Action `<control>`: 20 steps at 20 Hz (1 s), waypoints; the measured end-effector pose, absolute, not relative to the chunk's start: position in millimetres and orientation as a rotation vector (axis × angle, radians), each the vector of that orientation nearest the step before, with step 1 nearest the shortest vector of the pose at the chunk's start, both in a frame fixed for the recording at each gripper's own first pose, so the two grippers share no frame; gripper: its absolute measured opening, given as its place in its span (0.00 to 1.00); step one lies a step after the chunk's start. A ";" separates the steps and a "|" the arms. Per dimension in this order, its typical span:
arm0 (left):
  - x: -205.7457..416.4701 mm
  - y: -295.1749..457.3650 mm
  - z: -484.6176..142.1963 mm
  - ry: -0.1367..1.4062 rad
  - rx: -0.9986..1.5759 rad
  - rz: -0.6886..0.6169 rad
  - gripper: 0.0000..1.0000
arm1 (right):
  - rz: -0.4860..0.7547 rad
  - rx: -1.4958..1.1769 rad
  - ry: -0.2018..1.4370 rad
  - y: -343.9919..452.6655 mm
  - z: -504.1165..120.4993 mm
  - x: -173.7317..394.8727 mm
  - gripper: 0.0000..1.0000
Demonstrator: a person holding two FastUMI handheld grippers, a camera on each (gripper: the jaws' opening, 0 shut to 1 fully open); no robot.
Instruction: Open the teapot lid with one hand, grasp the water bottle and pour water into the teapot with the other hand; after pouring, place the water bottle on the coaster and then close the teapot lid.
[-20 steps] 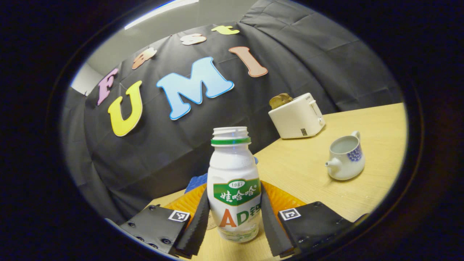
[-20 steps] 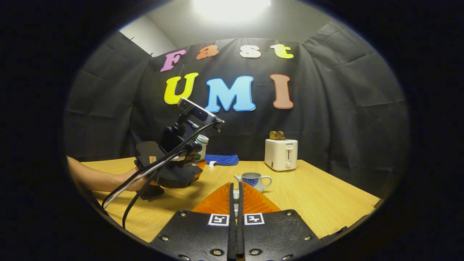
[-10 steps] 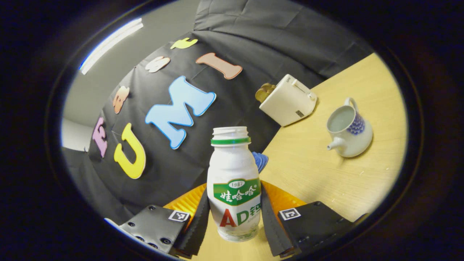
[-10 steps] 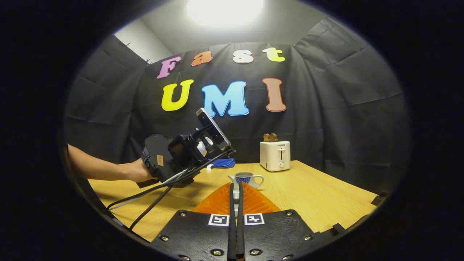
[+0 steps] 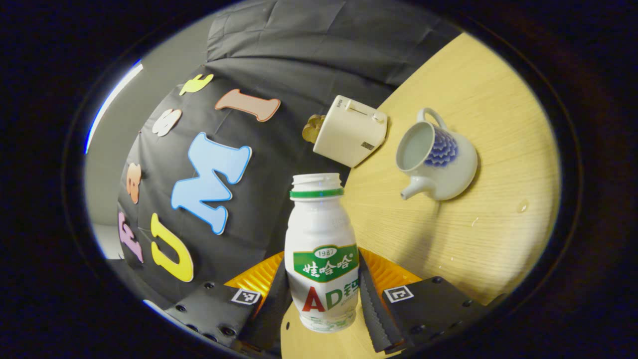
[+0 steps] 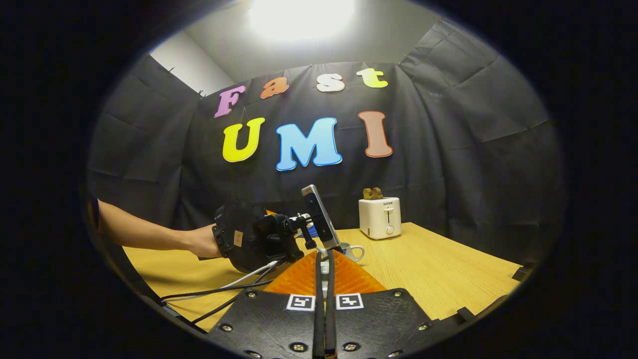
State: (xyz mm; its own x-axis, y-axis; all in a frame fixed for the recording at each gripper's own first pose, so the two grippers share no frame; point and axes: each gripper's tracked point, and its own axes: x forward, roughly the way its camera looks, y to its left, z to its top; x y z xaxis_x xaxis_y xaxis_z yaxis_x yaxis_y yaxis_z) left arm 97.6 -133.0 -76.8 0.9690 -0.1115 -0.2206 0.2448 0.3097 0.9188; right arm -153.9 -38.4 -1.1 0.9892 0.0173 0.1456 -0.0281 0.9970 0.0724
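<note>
- The left gripper (image 5: 323, 299) is clasping a capless white water bottle (image 5: 321, 249) by its lower body, both fingers pressing on its sides, one finger (image 5: 371, 314) lying along the label's right edge.
- The scene in the left gripper view is lying strongly rotated, so the bottle is probably being carried tilted towards the teapot (image 5: 434, 162), though I cannot tell how far the bottle itself is leaning.
- The teapot is standing on the wooden table (image 5: 498, 224) to the right of the bottle's mouth and apart from it, lid off, its pale inside showing; whether it holds water I cannot tell.
- A white toaster (image 5: 349, 130) with bread in its slot is sitting just beyond the teapot, near the booth wall.
- In the right gripper view, the right gripper (image 6: 324, 279) is hanging with its fingers pressed nearly together; something small and pale may be pinched between them, possibly the lid, but I cannot tell.
- In that view the left gripper (image 6: 259, 242), held by a hand (image 6: 204, 243), is hovering just left of the teapot (image 6: 351, 252), partly hiding it.
- Step in hand, as I judge it: bringing the bottle over for pouring.
- The next move calls for setting the bottle's mouth above the teapot's opening and tipping slowly, since the opening is narrow and a droplet (image 5: 522, 206) is already lying on the table.
</note>
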 end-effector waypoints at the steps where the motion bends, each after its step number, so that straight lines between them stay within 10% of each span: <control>1: 98.1 -135.9 -75.7 0.115 1.263 -0.238 0.80 | 0.024 0.077 -0.146 -38.4 -1.3 -153.5 0.01; 20: 97.0 -165.0 -77.2 0.060 1.643 -0.313 0.74 | 0.029 0.089 -0.141 -42.4 -4.3 -150.5 0.01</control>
State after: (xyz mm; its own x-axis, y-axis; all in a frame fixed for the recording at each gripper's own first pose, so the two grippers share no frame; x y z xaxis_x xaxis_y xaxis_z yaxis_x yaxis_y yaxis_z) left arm 97.0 -165.0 -77.2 0.9599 -0.1470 -0.2386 0.2253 -0.1015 0.9690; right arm -150.5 -42.4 -4.3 0.9897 0.0222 0.1416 -0.0347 0.9957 0.0864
